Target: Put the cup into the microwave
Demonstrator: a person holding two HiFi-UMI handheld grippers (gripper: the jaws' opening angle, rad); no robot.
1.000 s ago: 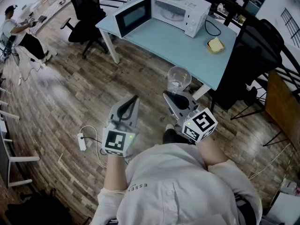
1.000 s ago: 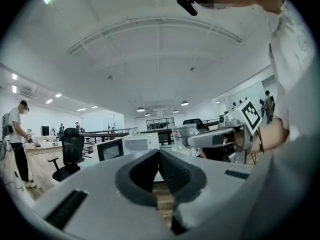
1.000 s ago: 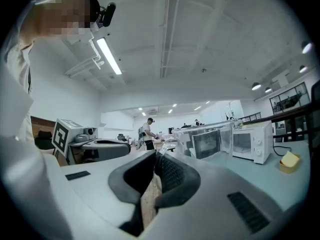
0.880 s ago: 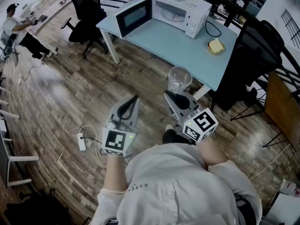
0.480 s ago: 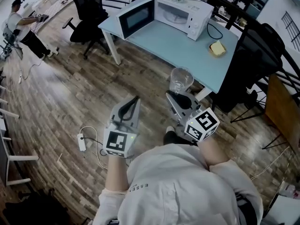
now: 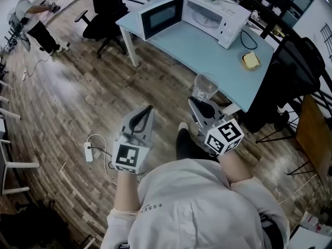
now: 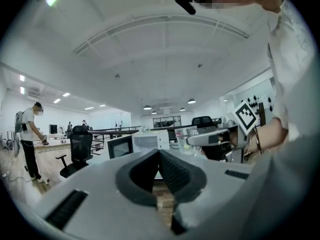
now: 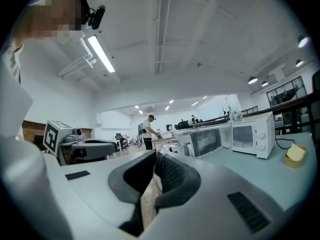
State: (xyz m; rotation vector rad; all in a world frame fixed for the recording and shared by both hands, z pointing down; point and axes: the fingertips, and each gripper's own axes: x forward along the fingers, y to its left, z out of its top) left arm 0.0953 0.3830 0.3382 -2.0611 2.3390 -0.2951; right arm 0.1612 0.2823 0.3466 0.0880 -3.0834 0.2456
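A clear plastic cup (image 6: 206, 86) hangs upright over the wooden floor, just short of the table's near corner. My right gripper (image 6: 200, 103) is shut on its near rim. In the right gripper view the cup (image 8: 168, 147) shows past the pinched jaw tips. The white microwave (image 6: 215, 15) stands at the far end of the light blue table (image 6: 207, 53), its door (image 6: 162, 15) swung wide open to the left. My left gripper (image 6: 149, 108) is shut and holds nothing, level beside the right one. In the left gripper view, the cup (image 7: 186, 140) and the microwave (image 7: 147, 141) lie ahead.
A yellow sponge-like block (image 6: 251, 60) lies on the table's right end beside a black cable. Black office chairs stand at the right (image 6: 293, 66) and beyond the table's left end (image 6: 106, 7). A white power strip (image 6: 88, 152) lies on the floor. A person (image 6: 33, 12) stands far left.
Both grippers and the head camera have moved toward the table, which now looks nearer. The cup stays in the right gripper's grip. A foot has stepped forward between the grippers.
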